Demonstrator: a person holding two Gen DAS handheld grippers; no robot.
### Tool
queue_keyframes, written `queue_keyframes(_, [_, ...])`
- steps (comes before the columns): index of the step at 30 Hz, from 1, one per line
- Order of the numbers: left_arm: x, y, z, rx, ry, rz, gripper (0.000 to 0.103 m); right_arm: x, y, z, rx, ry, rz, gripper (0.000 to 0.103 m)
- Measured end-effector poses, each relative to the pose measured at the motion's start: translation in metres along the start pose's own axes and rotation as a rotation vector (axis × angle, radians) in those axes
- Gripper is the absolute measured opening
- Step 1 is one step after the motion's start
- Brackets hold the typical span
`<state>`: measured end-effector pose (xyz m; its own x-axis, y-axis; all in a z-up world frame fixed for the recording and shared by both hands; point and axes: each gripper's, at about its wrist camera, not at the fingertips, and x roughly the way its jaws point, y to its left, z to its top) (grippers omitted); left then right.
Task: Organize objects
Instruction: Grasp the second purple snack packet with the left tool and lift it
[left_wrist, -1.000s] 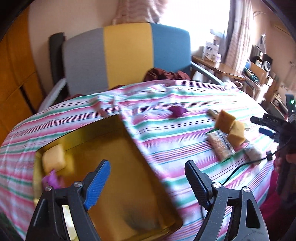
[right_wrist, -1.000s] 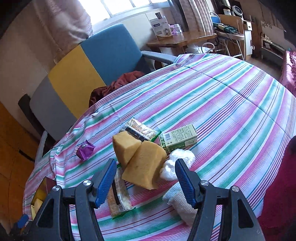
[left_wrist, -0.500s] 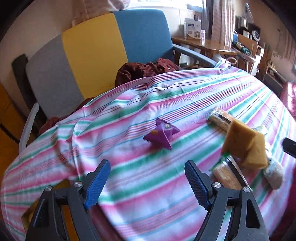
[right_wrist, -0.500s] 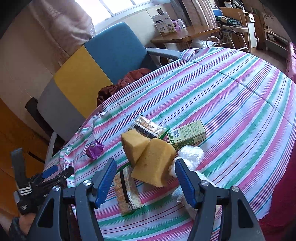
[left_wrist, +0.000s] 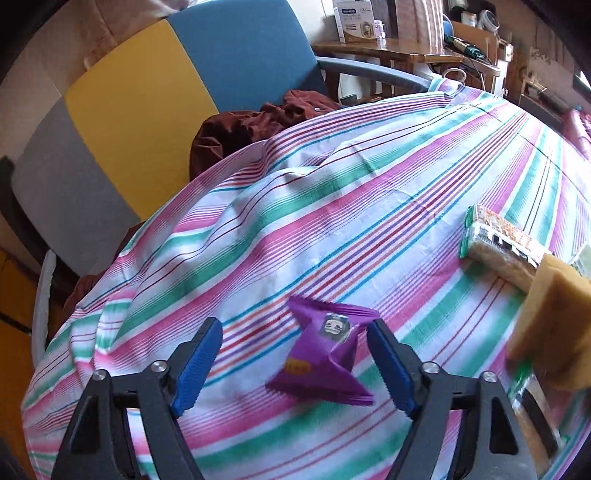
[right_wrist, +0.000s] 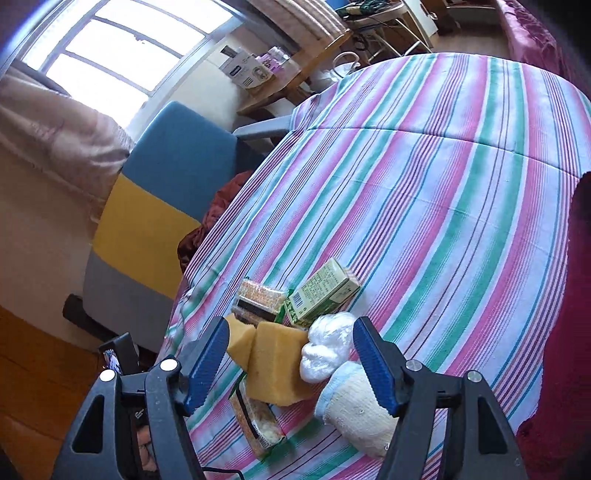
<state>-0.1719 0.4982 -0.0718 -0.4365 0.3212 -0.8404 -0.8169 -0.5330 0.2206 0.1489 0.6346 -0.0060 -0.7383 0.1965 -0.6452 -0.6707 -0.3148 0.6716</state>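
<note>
Purple snack packet sits between the spread left tongs, not gripped.

Packet lies flat on the striped cloth of the counter, nearer the right blue pad than the left one, no clear contact with either. Left tongs are low and angled down at the cloth, pointing toward the tricolour chair. To their right: grain bar pack and a yellow sponge. Right tongs are also spread wide, holding nothing, tilted and hovering over the pile: two yellow sponges, white plastic wad, rolled white sock, green box, two grain bar packs. Sponges and wad sit in line with the gap, contact not discernible.
</note>
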Motion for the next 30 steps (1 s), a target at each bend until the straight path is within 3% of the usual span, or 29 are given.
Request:
queue_keyframes(1, [0.004,0.0,0.0,-0.003,0.015,-0.011,0.065,0.001,-0.001,0.001,0.007,0.005,0.002,0.072])
queue_keyframes(2, [0.008,-0.001,-0.001,-0.011,0.037,-0.034,0.049,0.003,-0.002,0.001,0.009,0.016,0.001,0.072])
queue_keyframes(5, [0.004,-0.001,-0.008,-0.042,0.023,-0.044,0.049,0.009,0.0,-0.001,-0.001,0.047,0.0,0.072])
queue_keyframes(6, [0.002,0.0,-0.012,-0.054,0.024,-0.055,0.033,0.01,0.001,-0.001,-0.007,0.051,-0.002,0.072])
queue_keyframes(16, [-0.029,-0.002,-0.05,-0.144,0.044,-0.086,0.033,0.022,0.004,-0.006,-0.04,0.106,-0.018,0.072])
queue_keyframes(30, [-0.132,-0.029,-0.107,-0.177,-0.068,-0.194,0.033,0.04,0.009,-0.015,-0.106,0.18,-0.103,0.072])
